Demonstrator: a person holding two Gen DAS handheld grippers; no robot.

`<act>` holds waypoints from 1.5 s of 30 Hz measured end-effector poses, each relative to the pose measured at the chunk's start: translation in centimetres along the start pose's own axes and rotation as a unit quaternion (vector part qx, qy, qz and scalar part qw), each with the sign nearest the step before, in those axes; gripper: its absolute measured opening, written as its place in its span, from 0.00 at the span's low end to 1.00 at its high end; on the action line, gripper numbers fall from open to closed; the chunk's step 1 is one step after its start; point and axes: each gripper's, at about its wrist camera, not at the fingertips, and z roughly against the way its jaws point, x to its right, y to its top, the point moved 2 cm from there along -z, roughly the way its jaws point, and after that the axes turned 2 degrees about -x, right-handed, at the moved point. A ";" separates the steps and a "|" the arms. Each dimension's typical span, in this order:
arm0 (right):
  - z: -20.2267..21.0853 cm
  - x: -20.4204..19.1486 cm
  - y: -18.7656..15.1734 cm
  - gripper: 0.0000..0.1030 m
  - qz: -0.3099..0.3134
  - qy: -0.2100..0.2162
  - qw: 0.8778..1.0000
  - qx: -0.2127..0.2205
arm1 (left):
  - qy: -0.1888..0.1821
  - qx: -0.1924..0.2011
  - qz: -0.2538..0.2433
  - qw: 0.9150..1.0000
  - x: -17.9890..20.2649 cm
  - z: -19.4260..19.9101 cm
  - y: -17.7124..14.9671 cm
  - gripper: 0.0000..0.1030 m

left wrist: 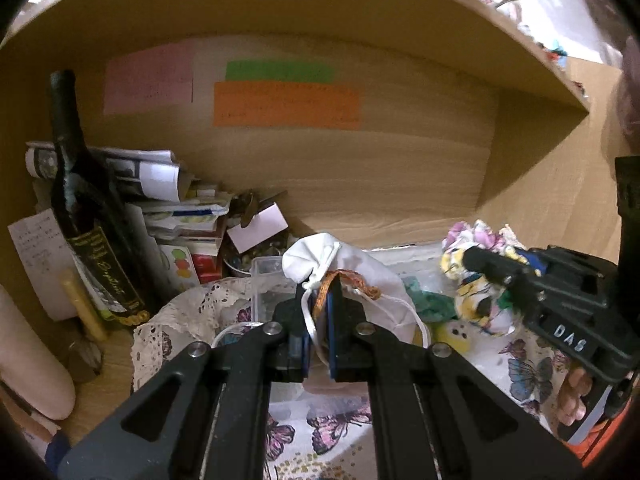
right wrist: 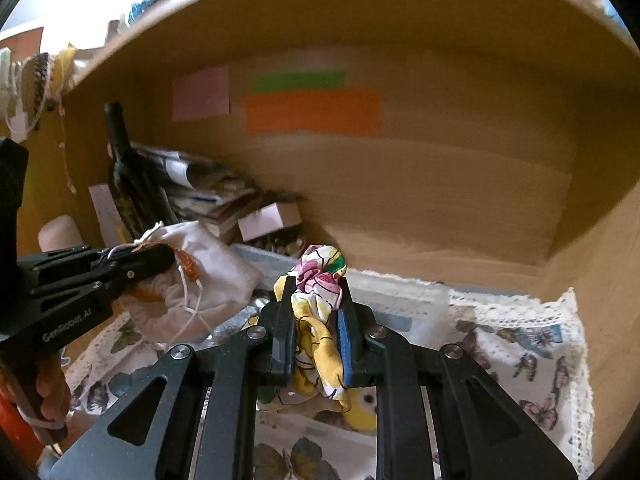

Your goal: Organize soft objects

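My left gripper is shut on a white drawstring pouch with an orange braided cord, held above a clear plastic box. It also shows in the right wrist view with the pouch hanging from it. My right gripper is shut on a crumpled floral cloth, yellow, pink and green. In the left wrist view the right gripper holds that cloth at the right. A yellow soft toy and a green cloth lie below.
This is a wooden shelf compartment with coloured paper notes on its back wall. A dark wine bottle, stacked papers and small boxes crowd the left. A butterfly-print lace cloth covers the shelf floor. A pale cylinder stands far left.
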 end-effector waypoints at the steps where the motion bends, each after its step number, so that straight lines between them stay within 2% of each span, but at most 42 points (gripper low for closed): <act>1: -0.8 -0.1 -0.1 0.14 0.001 -0.001 1.000 -0.009 | 0.000 -0.004 0.001 1.000 -0.1 -0.5 -0.1 0.05; 10: -5.8 -0.3 -1.8 0.14 0.007 0.000 0.997 -0.080 | 0.005 -0.060 -0.002 0.998 -0.4 -5.5 -1.8 0.06; 17: -7.5 -0.6 -2.8 0.18 0.013 0.004 0.993 -0.116 | -0.009 -0.091 0.009 0.996 -0.9 -6.8 -2.6 0.06; 20: -7.6 -0.7 -2.9 0.22 0.017 -0.004 0.992 -0.122 | -0.018 -0.098 0.012 0.995 -1.0 -6.8 -2.6 0.11; 24: -6.4 -0.6 -2.5 0.34 0.019 -0.015 0.994 -0.104 | -0.024 -0.100 0.023 0.994 -1.4 -6.4 -2.5 0.26; 28: -4.5 -0.6 -1.8 0.44 0.024 -0.027 0.997 -0.074 | -0.031 -0.096 0.030 0.994 -1.5 -5.5 -2.4 0.33; 30: -3.5 -0.4 -1.5 0.49 0.021 -0.029 0.997 -0.062 | -0.033 -0.085 0.025 0.996 -1.4 -4.5 -2.3 0.43; 33: -1.8 -0.3 -1.1 0.55 0.018 -0.031 0.999 -0.039 | -0.024 -0.059 0.013 0.998 -1.1 -2.8 -2.1 0.52; 38: 1.5 -0.2 -0.6 0.56 0.016 -0.034 0.999 -0.002 | -0.023 -0.020 -0.004 1.000 -0.4 0.6 -1.7 0.57; 45: 6.3 -0.2 -0.4 0.71 0.005 -0.019 0.998 0.052 | -0.024 0.035 -0.013 0.999 0.5 4.9 -1.4 0.67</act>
